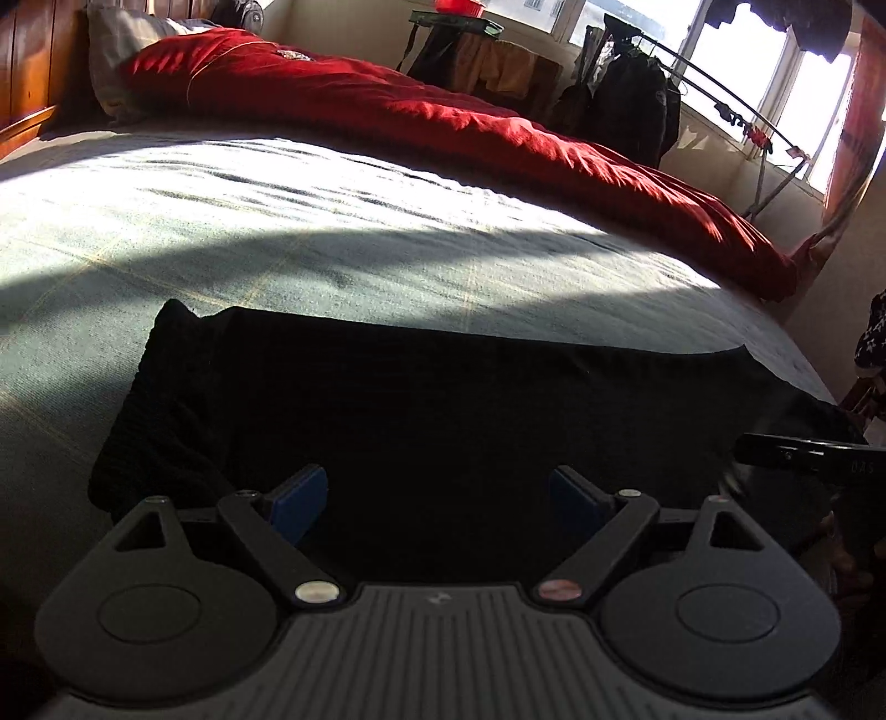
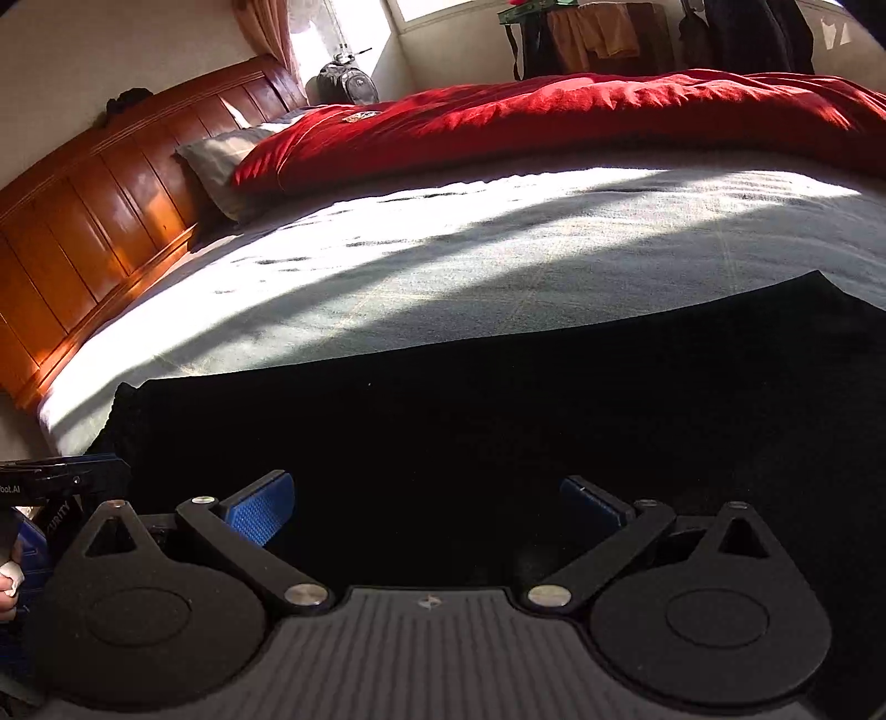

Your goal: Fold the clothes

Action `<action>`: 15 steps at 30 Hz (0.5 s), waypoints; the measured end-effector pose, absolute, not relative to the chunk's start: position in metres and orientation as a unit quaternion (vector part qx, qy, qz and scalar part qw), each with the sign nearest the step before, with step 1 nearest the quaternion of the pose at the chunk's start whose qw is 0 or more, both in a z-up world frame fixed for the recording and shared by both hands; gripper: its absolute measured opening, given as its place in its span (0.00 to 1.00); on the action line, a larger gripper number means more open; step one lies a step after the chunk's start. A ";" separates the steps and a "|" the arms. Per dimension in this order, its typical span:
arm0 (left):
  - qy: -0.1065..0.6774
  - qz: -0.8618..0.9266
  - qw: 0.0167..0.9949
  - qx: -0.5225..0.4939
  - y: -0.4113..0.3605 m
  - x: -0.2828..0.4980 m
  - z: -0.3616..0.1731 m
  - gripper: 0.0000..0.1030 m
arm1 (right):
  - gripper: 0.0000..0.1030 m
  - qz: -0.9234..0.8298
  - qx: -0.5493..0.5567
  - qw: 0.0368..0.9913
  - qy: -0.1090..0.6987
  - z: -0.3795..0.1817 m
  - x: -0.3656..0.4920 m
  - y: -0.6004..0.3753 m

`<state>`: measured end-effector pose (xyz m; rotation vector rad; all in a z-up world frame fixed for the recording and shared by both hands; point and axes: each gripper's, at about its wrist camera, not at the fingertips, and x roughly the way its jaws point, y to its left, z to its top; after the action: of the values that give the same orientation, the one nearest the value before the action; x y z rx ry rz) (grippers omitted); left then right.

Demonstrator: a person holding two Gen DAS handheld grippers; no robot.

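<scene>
A black garment [image 1: 443, 410] lies flat on the pale grey bed sheet [image 1: 277, 232] near the bed's front edge, with a ribbed part at its left end. It also shows in the right wrist view [image 2: 498, 415]. My left gripper [image 1: 437, 498] is open and empty, low over the garment's near edge, its blue pads [image 1: 302, 501] wide apart. My right gripper [image 2: 426, 509] is open and empty, low over the same garment, to the right of the left gripper. Part of the right gripper shows at the right of the left wrist view [image 1: 803, 451].
A red duvet [image 1: 443, 127] lies bunched along the far side of the bed, with a grey pillow [image 2: 221, 155] at the wooden headboard [image 2: 83, 221]. Beyond it stand a clothes rack with dark clothes [image 1: 637, 105], a small table [image 1: 459, 27] and bright windows.
</scene>
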<state>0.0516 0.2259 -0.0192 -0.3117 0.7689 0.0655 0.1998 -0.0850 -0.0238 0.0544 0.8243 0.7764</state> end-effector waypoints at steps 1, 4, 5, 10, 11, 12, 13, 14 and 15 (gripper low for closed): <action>0.380 0.049 0.912 -0.146 0.223 0.048 -0.026 0.85 | 1.00 0.371 0.029 0.844 0.386 -0.026 0.196 -0.088; 0.388 0.102 0.906 -0.138 0.215 0.039 -0.039 0.84 | 1.00 0.377 0.039 0.849 0.369 -0.034 0.180 -0.101; 0.370 0.100 0.914 -0.134 0.208 0.033 -0.037 0.84 | 1.00 0.378 0.040 0.851 0.362 -0.037 0.172 -0.106; 0.300 0.048 0.945 -0.121 0.172 0.022 -0.031 0.87 | 1.00 0.389 0.039 0.862 0.324 -0.051 0.134 -0.132; 0.292 0.046 0.948 -0.116 0.167 0.023 -0.032 0.87 | 1.00 0.388 0.037 0.863 0.321 -0.053 0.128 -0.136; 0.286 0.054 0.950 -0.109 0.163 0.026 -0.032 0.87 | 1.00 0.387 0.035 0.865 0.318 -0.055 0.121 -0.140; 0.274 0.058 0.954 -0.104 0.160 0.028 -0.031 0.87 | 1.00 0.386 0.034 0.866 0.315 -0.057 0.115 -0.144; 0.262 0.062 0.958 -0.099 0.158 0.029 -0.031 0.87 | 1.00 0.385 0.032 0.869 0.310 -0.057 0.110 -0.148; 0.254 0.061 0.960 -0.102 0.157 0.030 -0.032 0.87 | 1.00 0.383 0.029 0.872 0.304 -0.056 0.103 -0.151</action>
<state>0.0303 0.1574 -0.0317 -0.2066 0.5154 0.1238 0.1032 -0.1514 -0.0561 0.0608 0.6347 0.8011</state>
